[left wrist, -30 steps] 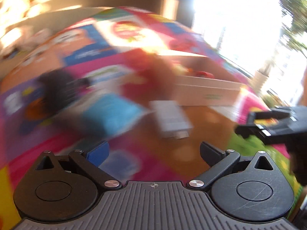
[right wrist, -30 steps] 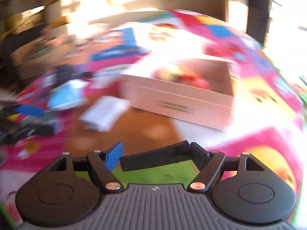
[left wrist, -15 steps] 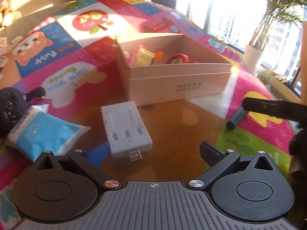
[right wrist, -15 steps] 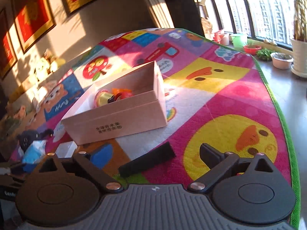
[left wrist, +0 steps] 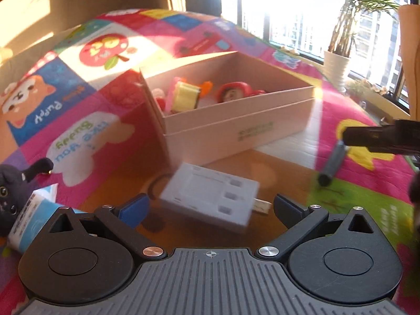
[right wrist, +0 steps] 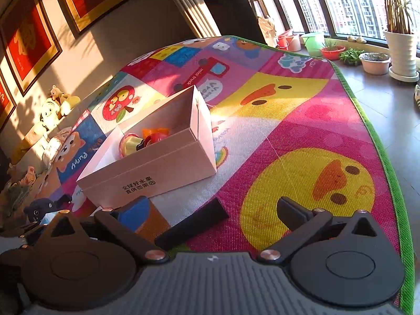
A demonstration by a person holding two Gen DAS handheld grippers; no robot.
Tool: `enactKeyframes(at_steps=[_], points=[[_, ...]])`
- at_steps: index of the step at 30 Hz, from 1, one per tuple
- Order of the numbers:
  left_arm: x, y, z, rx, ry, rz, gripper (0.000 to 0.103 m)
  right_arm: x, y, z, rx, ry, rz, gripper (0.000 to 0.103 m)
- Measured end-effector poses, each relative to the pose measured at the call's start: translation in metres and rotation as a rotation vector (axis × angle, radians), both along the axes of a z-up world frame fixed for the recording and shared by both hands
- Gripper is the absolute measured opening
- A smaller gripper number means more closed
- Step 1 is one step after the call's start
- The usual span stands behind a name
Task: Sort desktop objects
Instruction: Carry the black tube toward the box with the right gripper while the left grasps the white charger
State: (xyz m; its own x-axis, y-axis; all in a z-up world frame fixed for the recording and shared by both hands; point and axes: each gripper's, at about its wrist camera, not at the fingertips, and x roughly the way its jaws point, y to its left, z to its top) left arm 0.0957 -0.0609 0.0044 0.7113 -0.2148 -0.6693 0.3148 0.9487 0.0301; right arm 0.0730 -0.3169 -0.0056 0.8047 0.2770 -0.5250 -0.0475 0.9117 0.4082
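A pink cardboard box (left wrist: 236, 134) stands on the play mat and holds several small toys; it also shows in the right wrist view (right wrist: 147, 173). A white multi-port charger (left wrist: 210, 199) lies just in front of my left gripper (left wrist: 210, 207), which is open and empty with the charger between its fingers. A black cylinder (right wrist: 193, 221) lies on the mat close before my right gripper (right wrist: 212, 210), which is open and empty. The cylinder also shows in the left wrist view (left wrist: 332, 162), below the right gripper's finger.
A black plush cat (left wrist: 18, 181) and a blue tissue pack (left wrist: 31, 223) lie at the left. Stuffed toys (right wrist: 52, 107) sit along the wall. The mat's green edge (right wrist: 378, 141) borders a tiled floor with potted plants (right wrist: 399, 39).
Both grippers have steadied after a fast sweep. The left gripper has moved closer to the charger. The right gripper let go of the black cylinder, which now lies on the mat.
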Motion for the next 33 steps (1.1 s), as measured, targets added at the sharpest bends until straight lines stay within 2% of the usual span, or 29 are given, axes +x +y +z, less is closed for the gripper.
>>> enactKeyframes(at_steps=[3,6,10,12,15,19,21,24,26,27,30,33], points=[[0.015,0.000,-0.005,-0.001,0.023,-0.006,0.103,0.001,0.000,-0.001,0.004,0.010,-0.002,0.103],[0.022,0.001,-0.010,-0.050,0.047,0.004,0.103,0.003,-0.001,-0.003,0.011,0.023,-0.002,0.103],[0.008,-0.005,-0.006,-0.127,0.064,-0.080,0.103,0.003,-0.003,-0.004,0.023,0.031,-0.004,0.103],[-0.003,-0.013,-0.005,-0.115,0.060,-0.111,0.103,0.003,-0.002,-0.004,0.022,0.031,-0.004,0.103],[-0.011,-0.022,-0.004,-0.078,0.036,-0.100,0.103,0.003,-0.002,-0.004,0.023,0.032,-0.004,0.103],[-0.002,-0.027,-0.005,-0.079,0.022,-0.034,0.103,0.003,-0.002,-0.004,0.022,0.031,-0.004,0.103],[0.004,-0.029,-0.008,-0.055,0.026,0.007,0.103,0.003,-0.002,-0.004,0.021,0.031,-0.004,0.103],[0.006,-0.027,-0.011,-0.050,0.029,0.017,0.102,0.003,0.000,-0.004,0.013,0.031,0.013,0.103],[0.003,-0.026,-0.010,-0.037,0.018,0.014,0.095,0.003,0.003,-0.003,0.000,0.032,0.041,0.103],[0.000,-0.025,-0.008,-0.025,0.013,0.022,0.095,0.003,0.005,-0.002,-0.008,0.033,0.057,0.103],[-0.010,-0.015,-0.005,-0.006,0.005,0.062,0.095,-0.002,0.018,0.005,-0.099,0.019,0.133,0.103],[-0.027,0.006,-0.002,-0.041,0.024,0.121,0.095,-0.014,0.039,0.013,-0.311,-0.024,0.236,0.103]])
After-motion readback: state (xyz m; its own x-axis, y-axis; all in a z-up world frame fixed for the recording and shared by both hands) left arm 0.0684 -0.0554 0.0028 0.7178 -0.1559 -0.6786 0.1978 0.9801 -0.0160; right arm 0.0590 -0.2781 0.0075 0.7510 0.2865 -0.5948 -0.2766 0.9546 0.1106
